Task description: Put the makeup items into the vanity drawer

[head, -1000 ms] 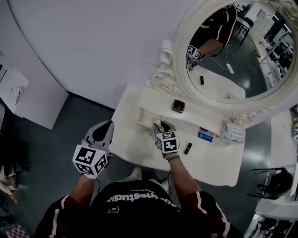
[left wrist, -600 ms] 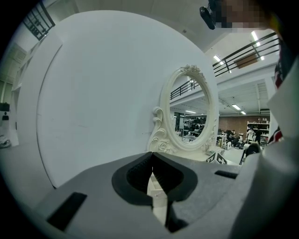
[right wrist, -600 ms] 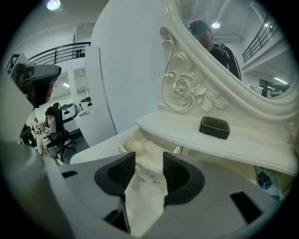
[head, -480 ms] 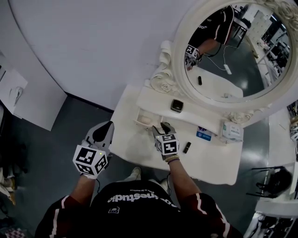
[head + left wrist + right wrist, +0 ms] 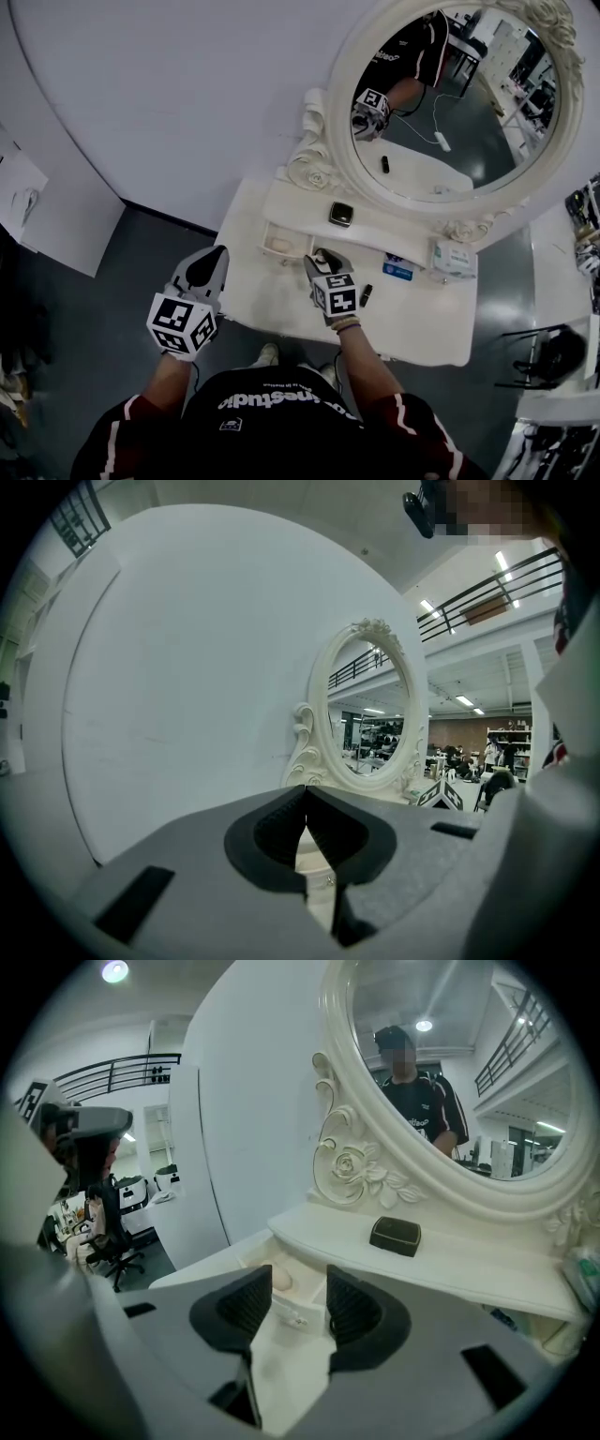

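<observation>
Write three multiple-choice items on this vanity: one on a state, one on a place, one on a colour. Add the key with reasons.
1. The drawer is: A shut; B open; C taken out.
2. The dark case lies: A in the drawer; B on the floor; C on the shelf under the mirror.
3. The vanity is: A cream-white; B black; C red.
Key: B, a pale item shows inside it; C, it sits on the shelf by the mirror frame; A, every surface is pale.
</observation>
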The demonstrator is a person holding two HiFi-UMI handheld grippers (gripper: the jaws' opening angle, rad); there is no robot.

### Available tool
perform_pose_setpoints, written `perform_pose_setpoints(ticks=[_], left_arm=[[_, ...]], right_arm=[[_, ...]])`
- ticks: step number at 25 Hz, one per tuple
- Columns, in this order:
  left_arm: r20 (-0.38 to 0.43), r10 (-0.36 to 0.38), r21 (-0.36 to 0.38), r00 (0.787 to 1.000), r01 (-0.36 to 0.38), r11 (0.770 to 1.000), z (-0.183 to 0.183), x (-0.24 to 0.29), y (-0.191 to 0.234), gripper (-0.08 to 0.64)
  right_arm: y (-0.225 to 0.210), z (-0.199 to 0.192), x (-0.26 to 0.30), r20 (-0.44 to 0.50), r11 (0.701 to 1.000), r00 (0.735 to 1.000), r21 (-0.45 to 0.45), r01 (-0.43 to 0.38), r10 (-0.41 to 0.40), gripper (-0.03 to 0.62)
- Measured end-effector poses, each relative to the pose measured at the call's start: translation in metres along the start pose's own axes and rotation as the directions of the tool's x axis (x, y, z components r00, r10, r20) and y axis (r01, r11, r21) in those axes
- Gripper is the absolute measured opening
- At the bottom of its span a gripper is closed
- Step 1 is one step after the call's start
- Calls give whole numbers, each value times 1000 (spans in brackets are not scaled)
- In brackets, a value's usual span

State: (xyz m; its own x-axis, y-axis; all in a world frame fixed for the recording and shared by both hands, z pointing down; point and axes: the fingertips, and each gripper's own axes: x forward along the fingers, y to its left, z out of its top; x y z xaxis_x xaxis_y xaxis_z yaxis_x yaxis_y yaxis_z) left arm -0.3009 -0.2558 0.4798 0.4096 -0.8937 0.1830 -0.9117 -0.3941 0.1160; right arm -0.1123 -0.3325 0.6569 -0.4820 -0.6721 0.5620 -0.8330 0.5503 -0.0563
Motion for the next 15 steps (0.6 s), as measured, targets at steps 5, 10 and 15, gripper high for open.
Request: perform_pose_setpoints(ticks=[5,10,15], left_arm=[[14,-34,7,999,34,999,4,8,-17,5],[22,-69,12,997,69,998,9,17,-37,6],[33,-107,18,994,107,994,16,29,-60,6]], right_arm=[[-13,0,-22,29,999,999,18,31,-32,190],[-30,1,-49,55,997,996,37,71,-73,192],[-52,-3,-78,70,992,991,54,113,-116,196]])
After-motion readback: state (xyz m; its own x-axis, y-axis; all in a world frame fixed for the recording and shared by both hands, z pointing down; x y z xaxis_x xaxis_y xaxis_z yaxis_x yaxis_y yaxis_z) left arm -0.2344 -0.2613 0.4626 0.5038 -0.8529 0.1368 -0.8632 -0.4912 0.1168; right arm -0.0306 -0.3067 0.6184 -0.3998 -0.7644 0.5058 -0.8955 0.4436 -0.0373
